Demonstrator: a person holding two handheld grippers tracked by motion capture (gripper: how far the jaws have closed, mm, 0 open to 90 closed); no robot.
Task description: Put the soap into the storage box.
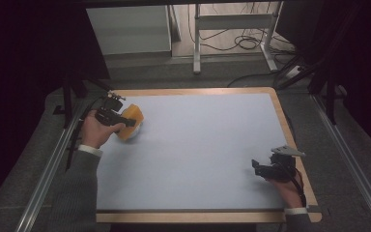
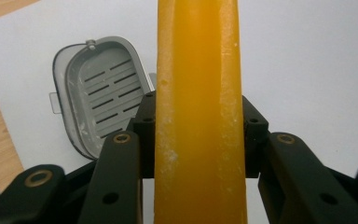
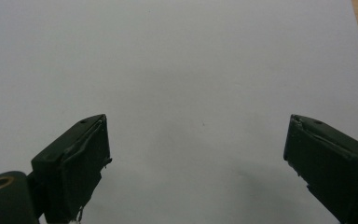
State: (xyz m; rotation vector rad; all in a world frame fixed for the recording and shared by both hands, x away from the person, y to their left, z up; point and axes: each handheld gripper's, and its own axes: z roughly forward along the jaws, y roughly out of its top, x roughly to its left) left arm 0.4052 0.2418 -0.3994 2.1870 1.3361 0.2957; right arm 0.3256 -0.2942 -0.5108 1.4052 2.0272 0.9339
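So over on the far left of the table (image 1: 198,145), my left gripper (image 1: 125,122) was clamped on an orange soap bar (image 1: 131,118). Looking along that gripper's own jaws, the bar (image 2: 198,116) stood on edge right between the two black pads (image 2: 144,135), one pressed flat against each side, and it ran up past the top of the frame. Its surface looked waxy with some pale, flaky patches along the edges. Just behind the jaws and a bit to their left sat a grey soap dish (image 2: 100,95) with slotted drain holes, lying on the pale blue mat; the bar was up off it, held above it, not resting inside. From above, something white peeked out under the bar, probably that same dish, but it was too small to tell for sure.

Way over at the near right corner, my right gripper (image 1: 260,167) hung over bare mat, well apart from the soap. Its jaws (image 3: 200,163) were spread wide with nothing between them, just the plain blue surface (image 3: 191,70) underneath.
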